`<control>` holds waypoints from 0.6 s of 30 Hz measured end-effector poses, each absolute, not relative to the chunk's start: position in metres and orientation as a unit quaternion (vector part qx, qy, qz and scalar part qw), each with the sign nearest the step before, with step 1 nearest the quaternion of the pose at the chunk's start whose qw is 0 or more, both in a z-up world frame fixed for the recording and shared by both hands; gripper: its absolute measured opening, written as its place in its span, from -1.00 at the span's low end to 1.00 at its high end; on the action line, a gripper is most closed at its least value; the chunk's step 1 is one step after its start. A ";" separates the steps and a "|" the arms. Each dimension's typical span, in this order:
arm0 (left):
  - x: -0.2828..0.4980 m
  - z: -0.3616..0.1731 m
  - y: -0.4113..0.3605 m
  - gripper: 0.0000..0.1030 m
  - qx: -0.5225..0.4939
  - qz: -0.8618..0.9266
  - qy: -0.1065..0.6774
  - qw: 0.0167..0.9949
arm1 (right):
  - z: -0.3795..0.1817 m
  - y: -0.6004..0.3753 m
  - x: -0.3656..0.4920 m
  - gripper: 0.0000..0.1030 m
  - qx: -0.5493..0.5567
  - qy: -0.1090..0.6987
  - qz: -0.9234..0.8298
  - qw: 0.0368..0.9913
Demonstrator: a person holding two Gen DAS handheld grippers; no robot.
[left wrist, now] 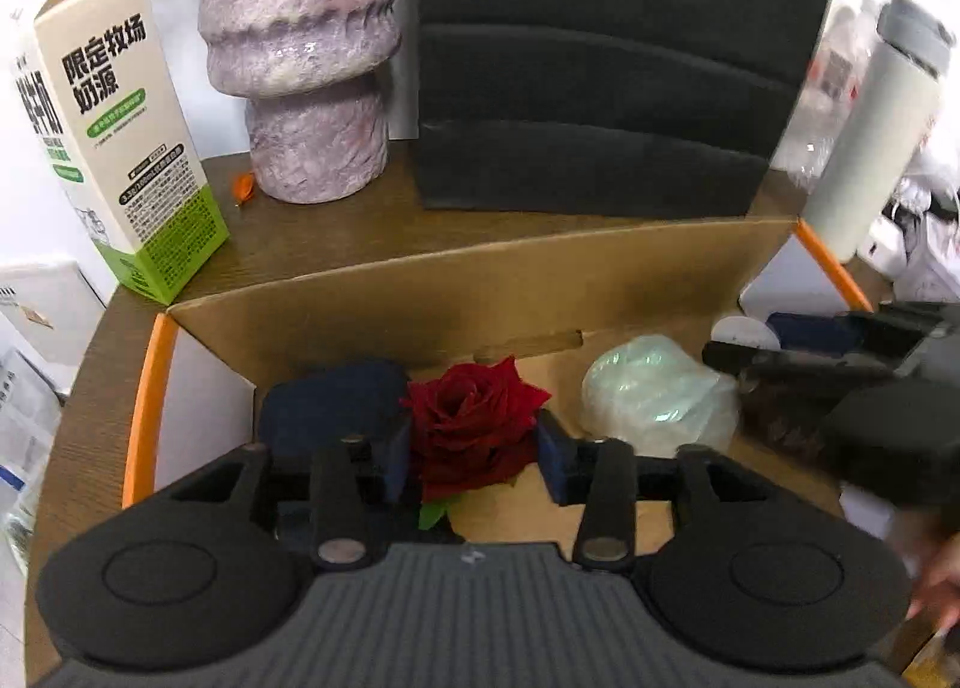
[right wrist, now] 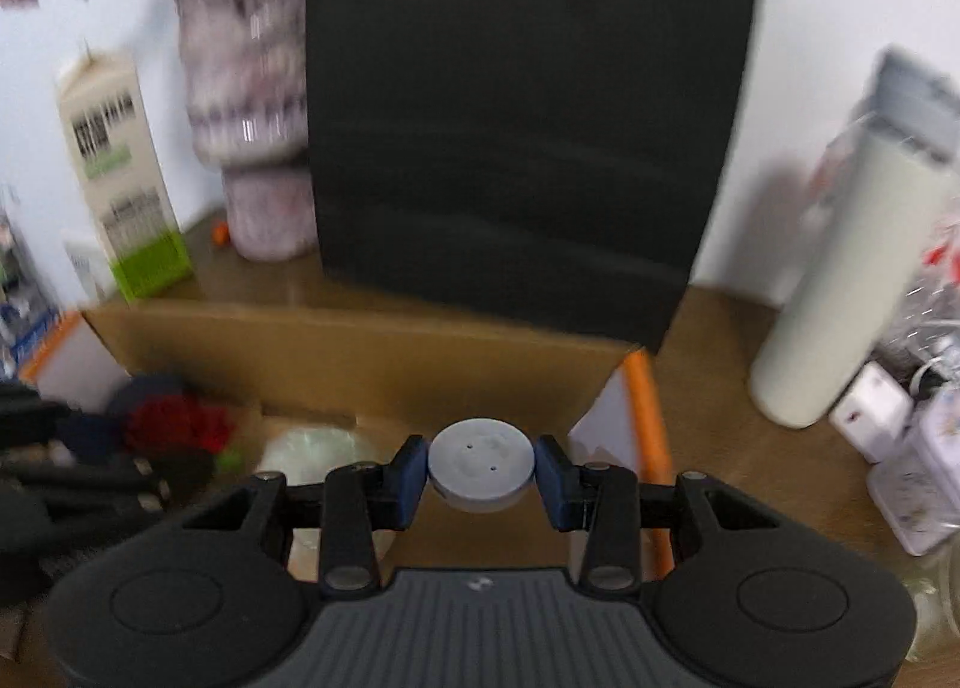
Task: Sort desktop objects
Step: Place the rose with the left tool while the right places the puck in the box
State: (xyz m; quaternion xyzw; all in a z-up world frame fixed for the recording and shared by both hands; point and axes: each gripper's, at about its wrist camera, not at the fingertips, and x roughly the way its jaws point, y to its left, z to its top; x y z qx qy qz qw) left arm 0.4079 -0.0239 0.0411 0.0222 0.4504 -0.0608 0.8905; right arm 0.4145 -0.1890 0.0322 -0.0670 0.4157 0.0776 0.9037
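Observation:
My left gripper [left wrist: 474,448] is shut on a red rose [left wrist: 474,418] and holds it inside an open cardboard box [left wrist: 420,292]. A dark blue object [left wrist: 324,406] and a pale green wrapped bundle [left wrist: 654,394] lie in the box. My right gripper [right wrist: 481,475] is shut on a grey round disc [right wrist: 481,469] above the box's right end [right wrist: 645,418]. The right gripper also shows at the right of the left wrist view [left wrist: 840,364]. The rose [right wrist: 177,424] and the bundle [right wrist: 312,451] show blurred in the right wrist view.
Behind the box on the brown table [left wrist: 336,232] stand a milk carton [left wrist: 120,147], a purple marbled vase [left wrist: 306,57] and a black tiered organizer [left wrist: 600,87]. A white thermos [right wrist: 840,280], a white charger [right wrist: 870,412] and clutter sit to the right.

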 end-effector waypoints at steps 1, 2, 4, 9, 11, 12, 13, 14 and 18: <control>0.409 0.041 -0.026 0.24 0.041 -0.072 0.449 0.889 | 0.030 -0.183 0.413 -0.28 -0.093 0.407 0.065 0.906; 0.409 0.040 -0.028 0.39 0.059 -0.076 0.448 0.889 | 0.027 -0.178 0.413 -0.27 -0.108 0.408 0.055 0.905; 0.406 0.038 -0.031 0.57 0.087 -0.078 0.442 0.889 | 0.027 -0.177 0.412 -0.25 -0.106 0.410 0.058 0.904; 0.412 0.039 -0.020 0.73 0.063 -0.064 0.438 0.895 | 0.031 -0.182 0.408 0.03 -0.076 0.423 0.053 0.902; 0.406 0.041 -0.016 0.75 0.060 -0.062 0.441 0.893 | 0.038 -0.189 0.404 0.21 -0.061 0.422 0.039 0.904; 0.401 0.045 -0.015 0.75 0.064 -0.058 0.437 0.895 | 0.043 -0.195 0.399 0.21 -0.045 0.417 0.045 0.907; 0.394 0.053 -0.012 0.75 0.065 -0.055 0.425 0.901 | 0.050 -0.201 0.396 0.22 -0.032 0.416 0.054 0.907; 0.388 0.061 -0.009 0.75 0.060 -0.054 0.417 0.905 | 0.058 -0.207 0.390 0.22 -0.017 0.414 0.061 0.908; 0.370 0.097 0.003 0.85 0.034 -0.050 0.422 0.905 | 0.097 -0.214 0.364 0.25 -0.014 0.380 0.060 0.923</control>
